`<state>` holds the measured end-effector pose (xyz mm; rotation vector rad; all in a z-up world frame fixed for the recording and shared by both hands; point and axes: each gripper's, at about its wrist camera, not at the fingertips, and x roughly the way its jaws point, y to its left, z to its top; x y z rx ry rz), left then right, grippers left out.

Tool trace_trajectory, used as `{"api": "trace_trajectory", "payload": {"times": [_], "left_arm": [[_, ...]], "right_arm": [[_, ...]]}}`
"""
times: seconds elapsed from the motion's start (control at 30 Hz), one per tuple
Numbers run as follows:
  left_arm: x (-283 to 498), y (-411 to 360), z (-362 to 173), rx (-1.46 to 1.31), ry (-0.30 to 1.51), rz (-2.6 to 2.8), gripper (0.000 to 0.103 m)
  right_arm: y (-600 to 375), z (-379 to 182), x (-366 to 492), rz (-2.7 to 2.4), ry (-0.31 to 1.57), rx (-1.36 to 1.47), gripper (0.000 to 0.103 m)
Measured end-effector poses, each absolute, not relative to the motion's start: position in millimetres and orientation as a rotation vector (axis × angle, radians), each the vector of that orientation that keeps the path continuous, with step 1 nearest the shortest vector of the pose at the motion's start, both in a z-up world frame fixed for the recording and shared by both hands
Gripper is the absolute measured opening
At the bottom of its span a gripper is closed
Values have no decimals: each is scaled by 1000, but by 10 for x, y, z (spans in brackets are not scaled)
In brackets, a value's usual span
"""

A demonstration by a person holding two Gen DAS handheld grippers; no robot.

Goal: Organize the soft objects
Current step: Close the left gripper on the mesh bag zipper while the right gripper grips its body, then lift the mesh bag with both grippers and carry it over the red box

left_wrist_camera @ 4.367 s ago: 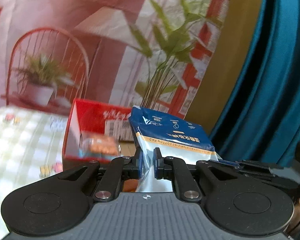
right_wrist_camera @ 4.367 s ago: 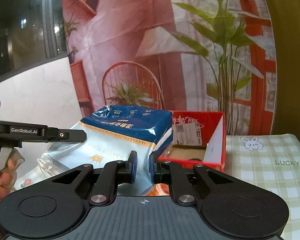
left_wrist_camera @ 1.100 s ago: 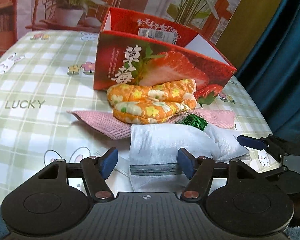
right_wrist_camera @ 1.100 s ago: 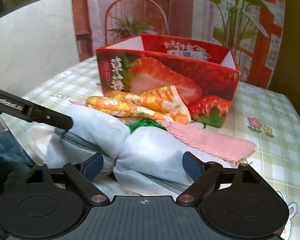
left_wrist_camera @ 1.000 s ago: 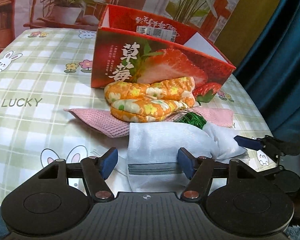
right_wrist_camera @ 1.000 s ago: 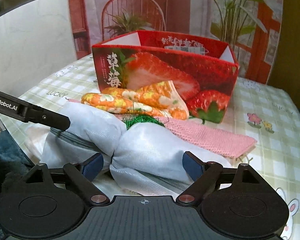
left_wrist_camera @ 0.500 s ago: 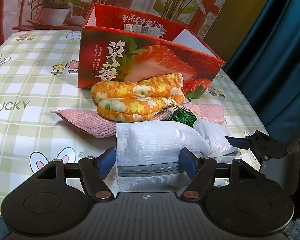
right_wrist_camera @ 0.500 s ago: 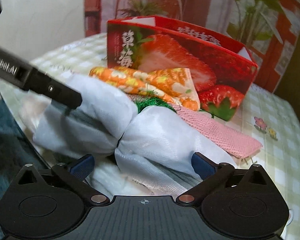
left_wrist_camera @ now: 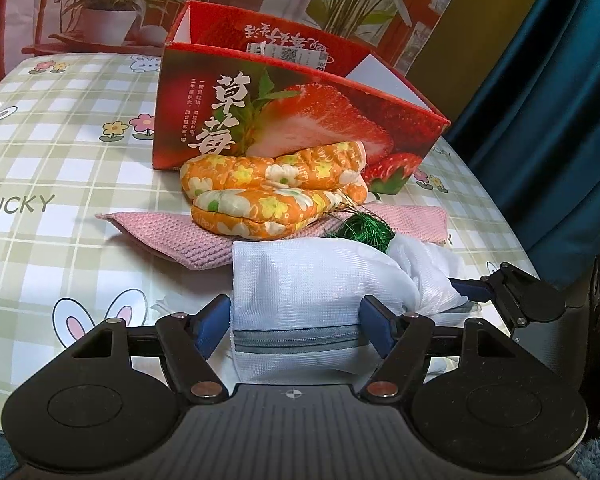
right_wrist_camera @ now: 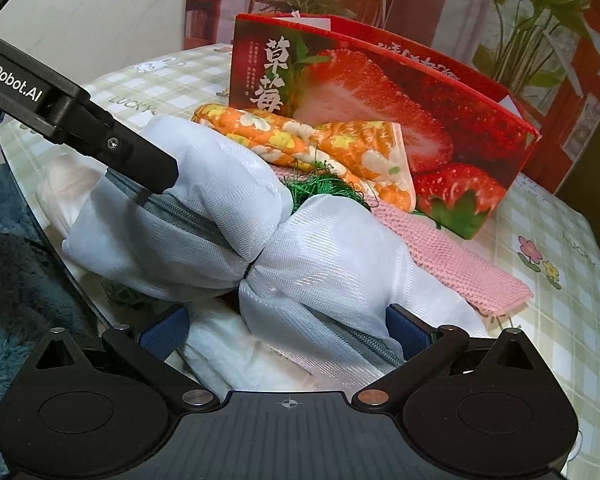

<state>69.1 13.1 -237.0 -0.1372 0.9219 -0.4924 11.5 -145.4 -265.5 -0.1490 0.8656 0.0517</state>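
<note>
A white mesh zip bag (left_wrist_camera: 308, 280) lies crumpled at the near edge of the table, in front of the red strawberry box (left_wrist_camera: 292, 120) and nearest of all the soft things to the cameras. Its grey zipper runs across the end that faces the left gripper (left_wrist_camera: 294, 324), whose blue pads flank that end, the bag's sides reaching both; whether they press cannot be told. The right gripper (right_wrist_camera: 288, 332) has just been opening its jaws and stands released at full spread, with the bag's other lobe between the fingers: the right pad sits against the mesh, the left one well clear of it. Between the bag and the box, a tuft of green thread (left_wrist_camera: 364, 230) pokes up just behind the mesh. Behind that, a folded orange floral cloth (left_wrist_camera: 272, 192) rests against the box front, lying on a pink knitted cloth (left_wrist_camera: 172, 236) spread over the checked tablecloth (left_wrist_camera: 60, 152).
</note>
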Motion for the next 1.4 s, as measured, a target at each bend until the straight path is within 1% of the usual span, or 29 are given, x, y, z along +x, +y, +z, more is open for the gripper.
{"api": "trace_trajectory", "payload": {"times": [0.07, 0.17, 0.23, 0.3, 0.33, 0.4, 0.5, 0.67, 0.83, 1.0, 1.07, 1.13, 1.2, 1.27, 1.3, 1.33, 1.4], "left_arm": [[691, 126, -2380, -139, 922, -497, 71], [693, 120, -2390, -141, 918, -511, 65], [689, 100, -2392, -139, 913, -523, 58], [680, 64, -2393, -128, 898, -547, 48], [671, 42, -2394, -116, 883, -559, 45], [661, 21, -2400, -110, 866, -572, 32], [661, 25, -2394, -116, 849, -571, 26], [664, 37, -2372, -127, 843, -555, 24], [645, 52, -2354, -112, 833, -526, 23], [645, 96, -2373, -120, 838, -512, 23], [652, 93, -2378, -116, 840, -512, 24], [663, 83, -2392, -113, 847, -514, 24], [663, 78, -2408, -114, 854, -515, 25], [673, 76, -2425, -118, 860, -515, 27], [680, 72, -2435, -117, 864, -515, 28], [680, 66, -2443, -113, 866, -512, 28], [681, 38, -2445, -99, 864, -514, 28]], "right_arm": [[-1452, -2657, 115, 51, 863, -149, 103], [-1464, -2660, 126, 39, 853, -146, 103], [-1483, -2664, 137, 30, 847, -139, 102], [-1512, -2665, 143, 21, 837, -121, 103], [-1528, -2665, 142, 18, 831, -111, 103], [-1553, -2664, 136, 15, 823, -95, 103], [-1580, -2656, 126, 19, 819, -85, 103], [-1687, -2567, 72, -16, 791, -5, 102], [-1878, -2409, -145, -55, 701, 140, 101], [-2070, -2359, -283, -123, 656, 243, 90], [-2159, -2380, -322, -120, 665, 311, 90], [-2202, -2429, -331, -128, 680, 349, 84], [-2231, -2479, -318, -134, 702, 375, 82], [-2250, -2534, -298, -116, 712, 405, 74], [-2258, -2554, -285, -99, 718, 418, 62], [-2258, -2572, -269, -76, 720, 430, 54], [-2230, -2575, -249, -65, 719, 421, 52]]}}
